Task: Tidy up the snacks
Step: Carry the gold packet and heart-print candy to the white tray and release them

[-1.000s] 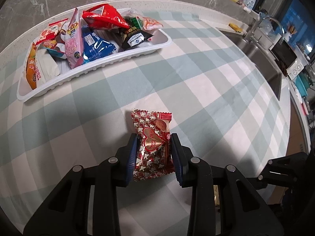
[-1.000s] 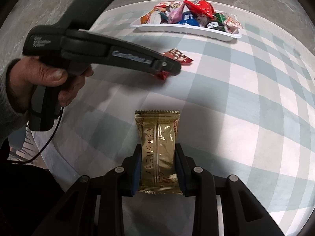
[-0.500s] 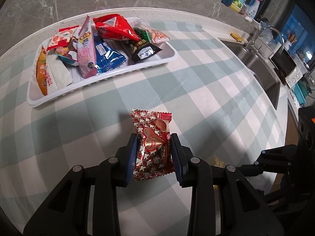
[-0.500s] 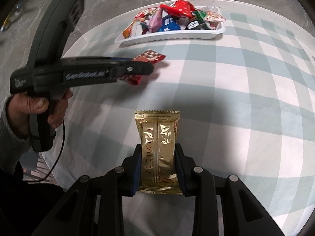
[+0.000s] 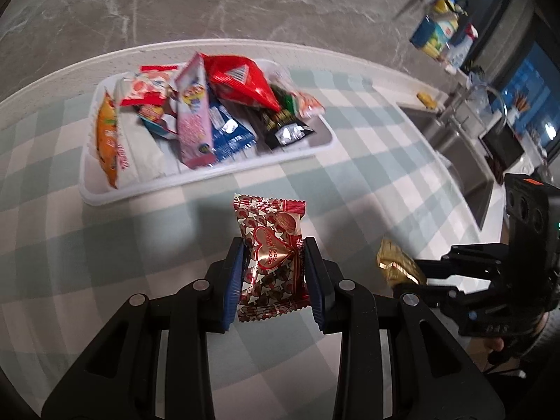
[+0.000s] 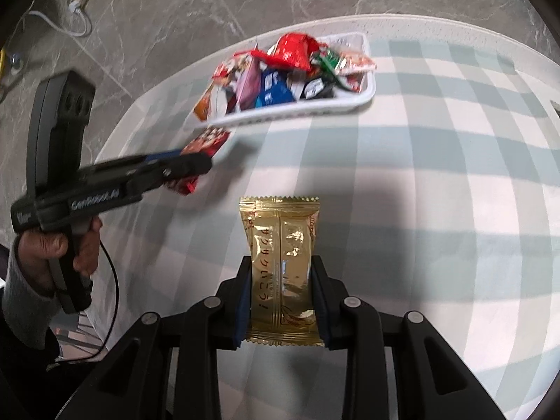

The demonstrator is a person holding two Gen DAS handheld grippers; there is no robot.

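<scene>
Left gripper (image 5: pixel 274 273) pinches a red heart-print snack packet (image 5: pixel 269 259) clear of the checked tablecloth (image 5: pixel 367 175), just short of the white tray (image 5: pixel 210 178) of snacks. Right gripper (image 6: pixel 281 290) clamps a gold wafer packet (image 6: pixel 280 255) above the cloth.

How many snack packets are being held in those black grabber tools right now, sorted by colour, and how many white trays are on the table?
Red-and-silver packet, held in the left gripper: 1
Gold packet, held in the right gripper: 1
White tray, piled with snacks: 1
Total: 3
</scene>
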